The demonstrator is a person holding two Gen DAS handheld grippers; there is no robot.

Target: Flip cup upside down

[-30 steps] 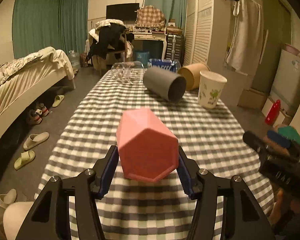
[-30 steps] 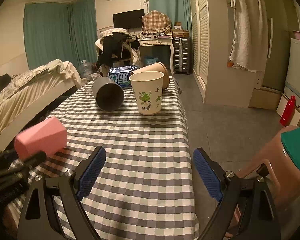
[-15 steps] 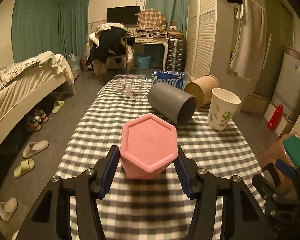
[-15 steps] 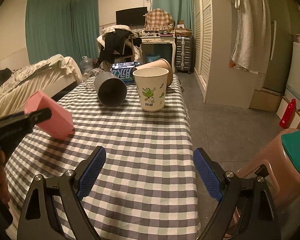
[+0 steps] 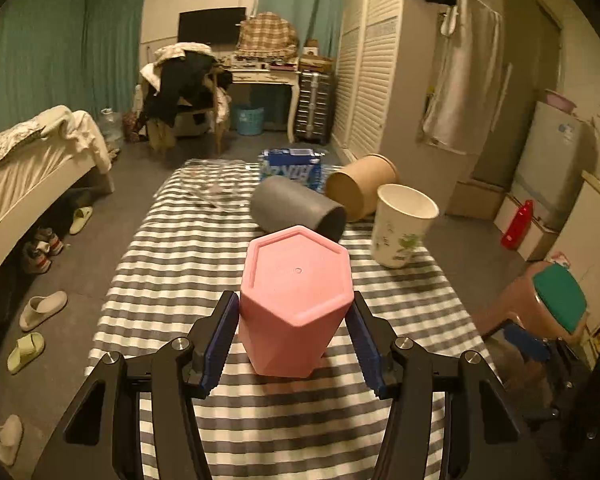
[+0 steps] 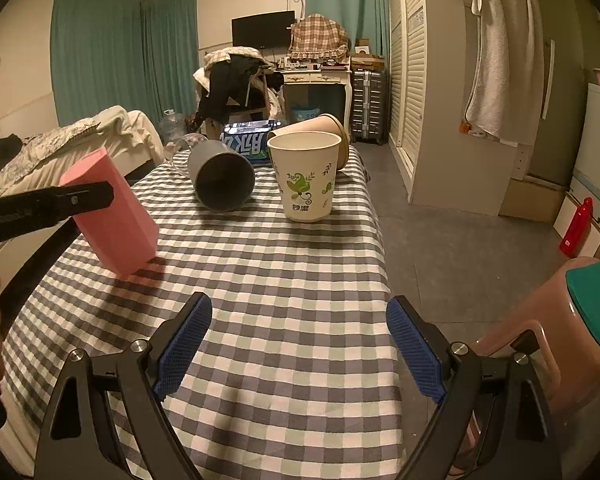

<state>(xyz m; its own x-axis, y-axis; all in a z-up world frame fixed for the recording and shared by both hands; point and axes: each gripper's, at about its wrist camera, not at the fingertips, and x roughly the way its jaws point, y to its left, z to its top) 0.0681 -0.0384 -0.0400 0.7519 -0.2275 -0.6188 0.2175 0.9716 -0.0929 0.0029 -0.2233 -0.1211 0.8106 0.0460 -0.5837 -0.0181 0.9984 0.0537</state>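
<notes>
A pink hexagonal cup (image 5: 296, 300) is held between the blue pads of my left gripper (image 5: 294, 320), which is shut on it. Its closed base faces up and toward the camera. In the right wrist view the pink cup (image 6: 112, 220) is tilted, mouth down, its lower edge at or just above the checked tablecloth (image 6: 284, 280). My right gripper (image 6: 298, 340) is open and empty, low over the table's near right part.
A grey cup (image 6: 222, 178) and a brown paper cup (image 6: 332, 132) lie on their sides at the far end. A white leaf-print cup (image 6: 306, 176) stands upright. A blue box (image 6: 248, 142) and clear glass lie behind. A pink stool (image 6: 560, 328) stands right of the table.
My left gripper has turned the pink cup from lying sideways to base-up and lowered its mouth toward the cloth. My right gripper has stayed open and nearly still.
</notes>
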